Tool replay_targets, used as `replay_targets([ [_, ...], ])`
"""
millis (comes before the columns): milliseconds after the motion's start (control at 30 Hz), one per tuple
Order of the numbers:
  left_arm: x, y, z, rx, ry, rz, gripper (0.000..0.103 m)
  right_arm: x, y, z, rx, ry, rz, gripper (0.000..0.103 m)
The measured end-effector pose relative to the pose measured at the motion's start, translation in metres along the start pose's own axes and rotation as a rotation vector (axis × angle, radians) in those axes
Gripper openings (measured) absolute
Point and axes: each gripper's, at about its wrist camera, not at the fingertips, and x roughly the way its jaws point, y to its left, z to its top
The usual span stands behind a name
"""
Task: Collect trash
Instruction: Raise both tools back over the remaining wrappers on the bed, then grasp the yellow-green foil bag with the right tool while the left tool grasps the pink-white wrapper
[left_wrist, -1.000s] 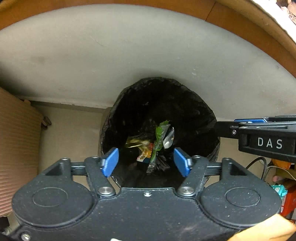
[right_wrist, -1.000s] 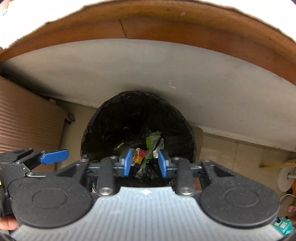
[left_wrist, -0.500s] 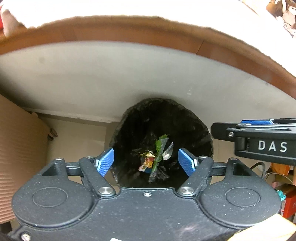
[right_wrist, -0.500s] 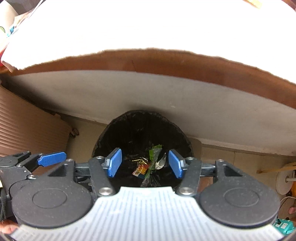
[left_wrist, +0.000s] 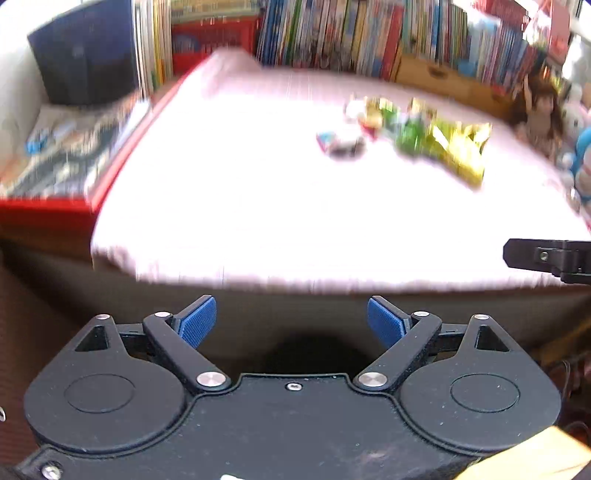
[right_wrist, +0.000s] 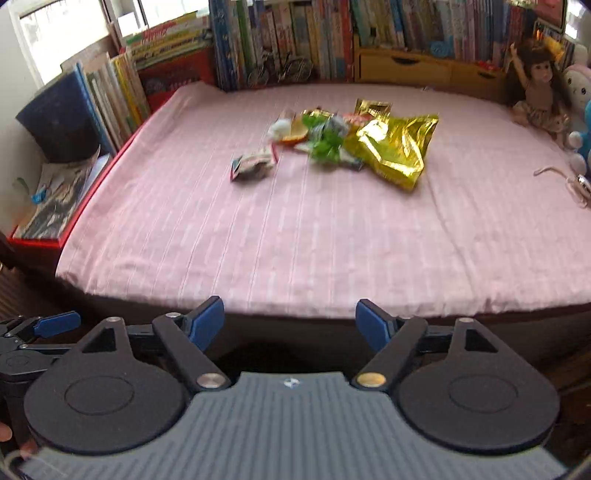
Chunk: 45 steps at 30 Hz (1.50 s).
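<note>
The left wrist view is smeared by blur and washed out by glare, so the trash (left_wrist: 406, 133) on the table (left_wrist: 258, 221) is seen there only as coloured patches. In the right wrist view it is sharper: a gold bag (right_wrist: 397, 147), green wrappers (right_wrist: 325, 142) and a small packet (right_wrist: 253, 166) are gathered together on the far half of the pink cloth (right_wrist: 295, 240); some pieces are overlapped and cannot be told apart. The bin (right_wrist: 266, 356) is almost wholly hidden below the table edge and behind the gripper bodies; only a dark shape is made out between the fingers.

The left gripper (left_wrist: 291, 325) is seen with its jaws wide apart, having just been opening, and nothing is held between them. The right gripper (right_wrist: 290, 325) is likewise spread wide, its jaws having just been opening, with nothing between.

Books (right_wrist: 295, 33) are ranged along the back and left of the table. A doll (right_wrist: 535, 85) and soft toys are cut off at the right edge. A red tray (right_wrist: 55, 218) of papers is set beside the table's left side. The space between grippers and trash is taken up by bare cloth only.
</note>
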Motion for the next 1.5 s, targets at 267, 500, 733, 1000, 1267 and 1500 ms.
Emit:
replay_targets([
  [267,0.004,-0.028,0.067,-0.043,-0.084,0.001,0.094,0.000,-0.035,0.063,0.033,-0.129,-0.043,0.091],
  [500,0.052,-0.057,0.105,-0.107,-0.084,0.071,0.094,0.048,-0.071,0.111,0.009,-0.093,-0.023,0.091],
  [733,0.104,-0.076,0.141,-0.172,-0.060,0.109,0.094,0.095,-0.109,0.143,0.012,-0.052,-0.036,0.092],
  [1000,0.145,-0.094,0.164,-0.180,-0.038,0.141,0.094,0.147,-0.153,0.167,0.121,0.008,-0.044,0.095],
  [1267,0.180,-0.105,0.180,-0.180,-0.015,0.152,0.094,0.184,-0.172,0.183,0.176,0.048,-0.038,0.099],
  [1500,0.202,-0.106,0.185,-0.183,-0.024,0.156,0.095,0.211,-0.170,0.193,0.174,0.088,-0.006,0.103],
])
